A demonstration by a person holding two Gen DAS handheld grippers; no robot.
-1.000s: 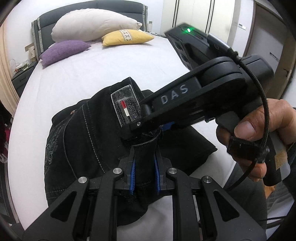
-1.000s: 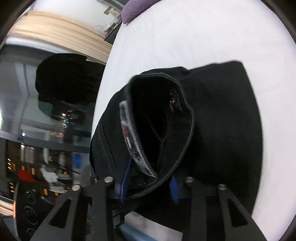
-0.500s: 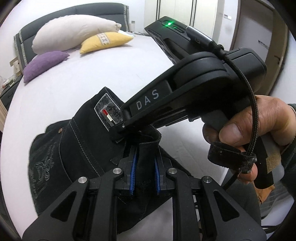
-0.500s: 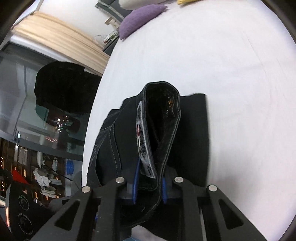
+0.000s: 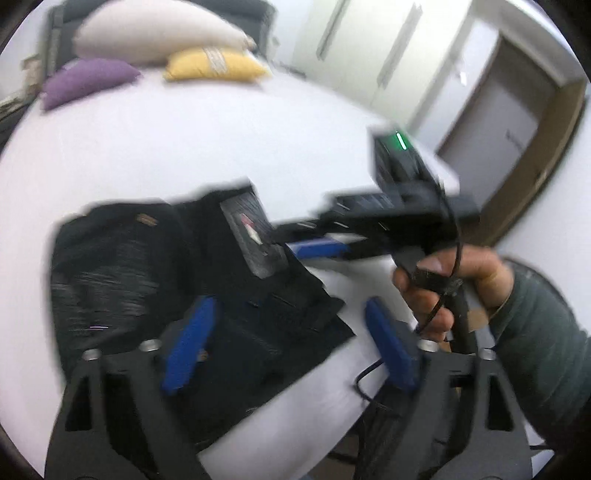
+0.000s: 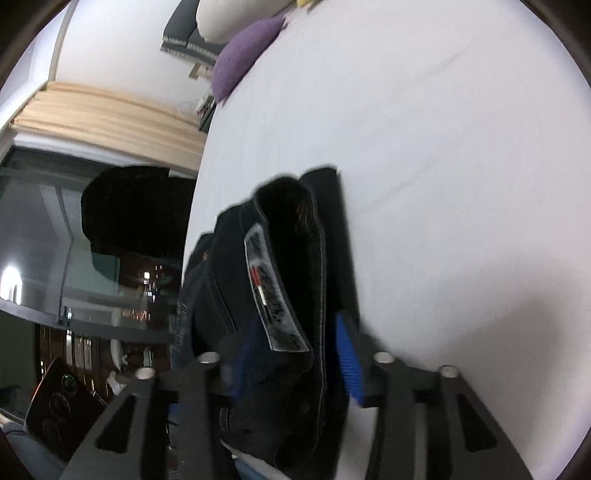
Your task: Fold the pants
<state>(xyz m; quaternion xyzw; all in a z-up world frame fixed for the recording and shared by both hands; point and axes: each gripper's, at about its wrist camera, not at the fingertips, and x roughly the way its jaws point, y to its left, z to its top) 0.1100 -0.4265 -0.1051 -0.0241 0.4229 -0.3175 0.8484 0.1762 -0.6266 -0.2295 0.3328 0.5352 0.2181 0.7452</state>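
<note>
Black pants (image 5: 129, 266) lie folded on the white bed (image 5: 184, 140), their grey waistband patch (image 5: 255, 236) facing up. My left gripper (image 5: 288, 345) hovers over the near corner of the pants, jaws opening wide, with nothing pressed between the blue pads. My right gripper (image 5: 291, 238) reaches in from the right beside the patch, held by a hand (image 5: 454, 280). In the right wrist view the waistband and its patch (image 6: 271, 295) stand between the opening jaws of the right gripper (image 6: 295, 354), and the right pad sits apart from the cloth. The picture is blurred.
White (image 5: 155, 33), yellow (image 5: 214, 66) and purple (image 5: 88, 81) pillows lie at the head of the bed. A door (image 5: 517, 129) and wardrobe stand to the right. A beige curtain (image 6: 110, 118) and dark window flank the bed's left side.
Both grippers went from shut on the waistband to jaws spread. The pants dropped flatter onto the bed. In the left view the right gripper drew back to the right.
</note>
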